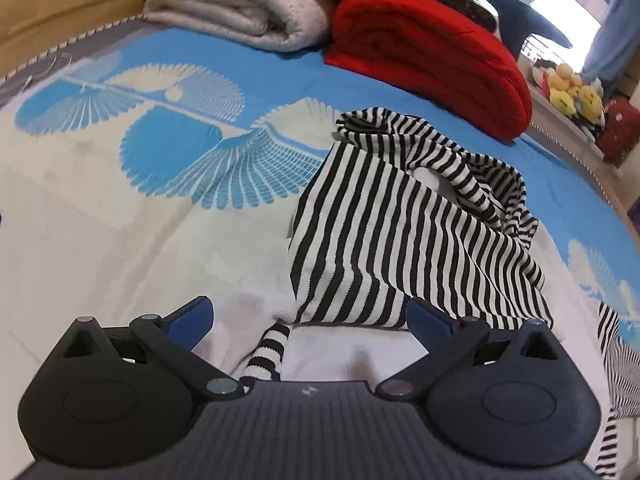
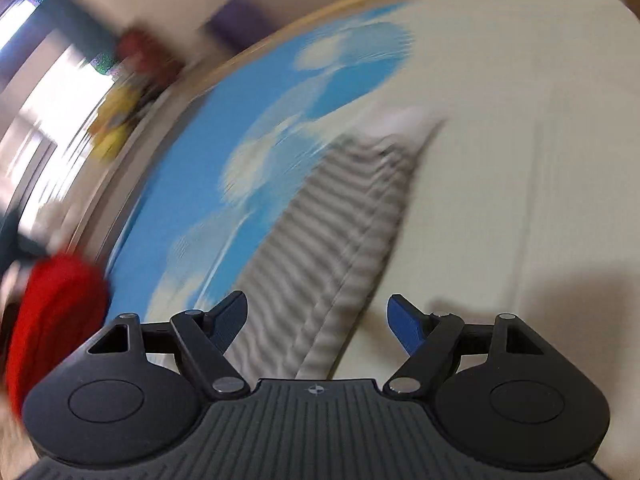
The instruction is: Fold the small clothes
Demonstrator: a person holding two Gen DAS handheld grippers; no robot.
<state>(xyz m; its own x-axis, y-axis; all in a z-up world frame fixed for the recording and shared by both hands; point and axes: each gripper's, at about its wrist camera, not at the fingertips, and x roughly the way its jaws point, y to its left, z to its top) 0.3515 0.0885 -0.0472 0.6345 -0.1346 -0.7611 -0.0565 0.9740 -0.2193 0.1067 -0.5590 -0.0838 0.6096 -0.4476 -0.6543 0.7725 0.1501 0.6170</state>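
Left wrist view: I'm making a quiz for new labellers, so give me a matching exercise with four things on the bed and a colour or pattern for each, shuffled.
Things:
1. folded blanket
2. rolled towel
3. small garment
4. soft toys

Colours or patterns:
A. black and white stripes
B. yellow
C. red
D. cream

Pairs: 1-C, 2-D, 3-A, 4-B

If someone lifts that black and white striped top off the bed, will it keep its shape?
Probably not. The striped top already lies crumpled in soft folds, so it would likely sag and drape. Being thin knit fabric, it seems light, and should not slip easily.
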